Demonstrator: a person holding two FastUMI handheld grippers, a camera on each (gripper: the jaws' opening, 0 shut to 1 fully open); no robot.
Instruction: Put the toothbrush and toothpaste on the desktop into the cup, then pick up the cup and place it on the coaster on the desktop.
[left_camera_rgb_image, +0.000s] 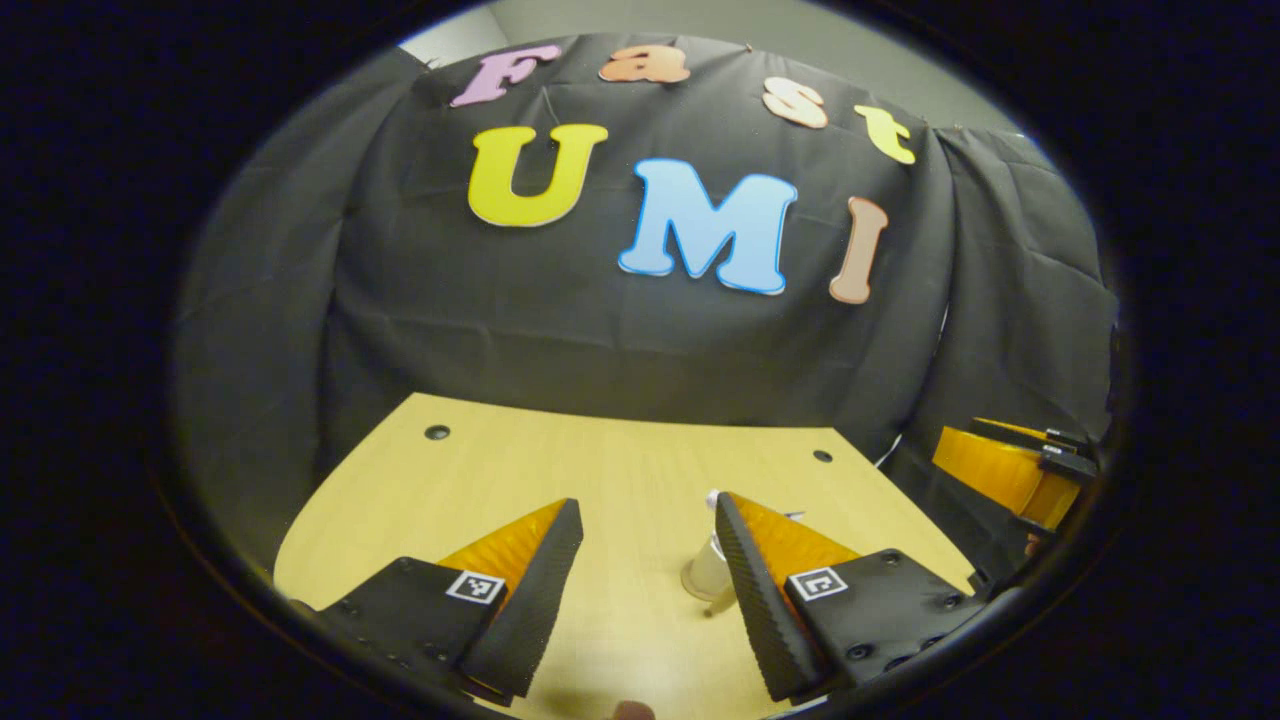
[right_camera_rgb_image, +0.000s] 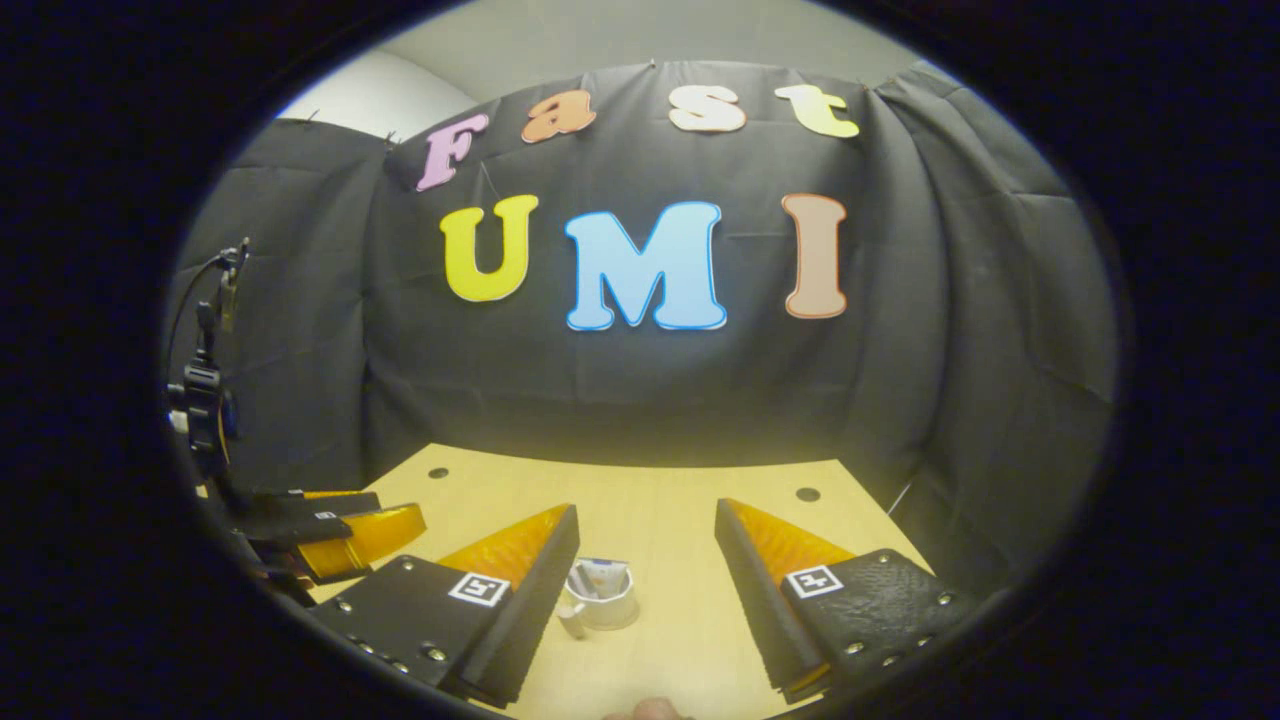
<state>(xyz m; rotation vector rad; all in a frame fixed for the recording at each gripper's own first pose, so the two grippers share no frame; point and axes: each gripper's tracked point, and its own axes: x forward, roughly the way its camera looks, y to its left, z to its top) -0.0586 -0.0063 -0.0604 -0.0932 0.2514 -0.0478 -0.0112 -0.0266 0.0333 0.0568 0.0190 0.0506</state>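
In the left gripper view the left gripper (left_camera_rgb_image: 648, 515) hangs above the pale wooden desktop (left_camera_rgb_image: 560, 470) with its two fingers spread wide, nothing between them and nothing pressed by either pad. Just behind its right-hand finger stands the small pale cup (left_camera_rgb_image: 706, 572), partly hidden by that finger, so whether finger and cup touch cannot be told; a slim stick, apparently the toothbrush (left_camera_rgb_image: 714, 520), rises nearly upright from the cup, its long axis vertical and its top end just above the fingertip (the detail there is too small to be sure which end is up). At the right edge of the same view the right gripper (left_camera_rgb_image: 1010, 470) appears farther off, well apart from the cup. In the right gripper view the right gripper (right_camera_rgb_image: 648, 520) is likewise held wide apart over the desktop (right_camera_rgb_image: 660, 490), gripping nothing. The cup (right_camera_rgb_image: 600, 605) sits on the wood just beside its left-hand finger, nearer that finger than the other, its mouth facing up. Inside it the white toothpaste tube with blue print (right_camera_rgb_image: 602, 576) stands on end, leaning slightly, its long axis roughly vertical and its upper end poking above the rim. At the left edge of this view the left gripper (right_camera_rgb_image: 340, 530) shows.
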